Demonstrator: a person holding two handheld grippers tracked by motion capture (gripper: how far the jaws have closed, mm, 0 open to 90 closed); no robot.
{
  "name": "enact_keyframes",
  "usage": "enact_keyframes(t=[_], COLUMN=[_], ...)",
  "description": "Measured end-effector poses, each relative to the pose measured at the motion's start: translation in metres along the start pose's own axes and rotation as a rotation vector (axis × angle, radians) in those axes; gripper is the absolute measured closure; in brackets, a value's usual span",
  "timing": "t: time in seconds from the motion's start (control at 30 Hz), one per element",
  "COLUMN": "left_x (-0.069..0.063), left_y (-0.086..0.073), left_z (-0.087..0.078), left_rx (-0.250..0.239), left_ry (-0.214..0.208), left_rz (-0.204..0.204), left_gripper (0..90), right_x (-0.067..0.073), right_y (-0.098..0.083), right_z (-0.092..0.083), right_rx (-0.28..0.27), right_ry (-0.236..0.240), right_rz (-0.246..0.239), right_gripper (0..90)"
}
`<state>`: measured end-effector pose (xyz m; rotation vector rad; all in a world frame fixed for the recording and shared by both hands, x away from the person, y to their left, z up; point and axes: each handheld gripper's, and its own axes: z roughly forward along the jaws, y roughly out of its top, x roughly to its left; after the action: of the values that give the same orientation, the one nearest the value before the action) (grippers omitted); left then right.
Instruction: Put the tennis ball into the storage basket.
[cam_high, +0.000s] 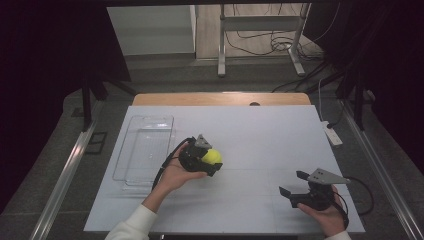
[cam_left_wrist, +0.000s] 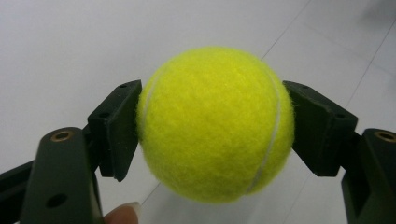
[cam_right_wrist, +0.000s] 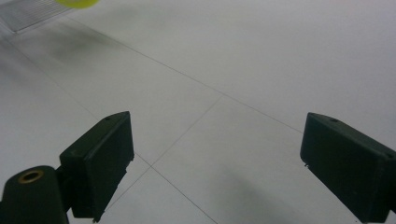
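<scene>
The tennis ball (cam_high: 212, 156) sat pinched between the jaws of the left gripper (cam_high: 211, 160), over the white table (cam_high: 260, 135) a little left of centre and just right of the clear plastic tray (cam_high: 145, 150). It looked light and springy, its felt nap giving the pads good friction, so a slip seemed unlikely; the risk was rather that a round thing rolls out if caught off its widest line. Here the two black pads met it on opposite sides at about the middle, which seemed the right place to hold it. The right gripper (cam_high: 292, 184) rested in the person's hand near the right front corner of the table, well apart from the ball, its jaws spread wide with nothing between them. The left gripper view gave what the high view could not: the ball (cam_left_wrist: 215, 125) close up, its fuzzy surface and pale seam, each pad pressed flat against its flank, and a fingertip (cam_left_wrist: 122, 213) at the bottom edge. The high view alone showed the layout, tray to the left and both hands. The right gripper view looked across bare table between its open jaws (cam_right_wrist: 215, 168), with a sliver of the ball (cam_right_wrist: 77, 3) and a corner of the tray (cam_right_wrist: 28, 13) at the far top left.
</scene>
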<state>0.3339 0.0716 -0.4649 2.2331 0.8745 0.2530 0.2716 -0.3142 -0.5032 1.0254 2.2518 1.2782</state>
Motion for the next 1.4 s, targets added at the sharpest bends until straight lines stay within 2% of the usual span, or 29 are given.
enact_keyframes(t=[0.27,0.63,1.4], left_x=[-0.001,0.0,0.003], left_y=[0.002,0.004,0.006], left_z=[-0.009,-0.025,-0.05], left_rx=[-0.058,-0.139,-0.23], left_ry=[-0.005,0.012,0.029], left_rz=[-0.003,-0.007,-0.013], left_gripper=[25.5,25.5,25.6], right_x=[0.0,0.0,0.0], right_y=[0.0,0.0,0.0], right_z=[-0.001,-0.001,0.0], right_rx=[-0.002,0.002,0.003], right_ry=[0.0,-0.005,-0.003], right_rz=[0.0,0.005,0.002], right_gripper=[9.8,9.8,9.9])
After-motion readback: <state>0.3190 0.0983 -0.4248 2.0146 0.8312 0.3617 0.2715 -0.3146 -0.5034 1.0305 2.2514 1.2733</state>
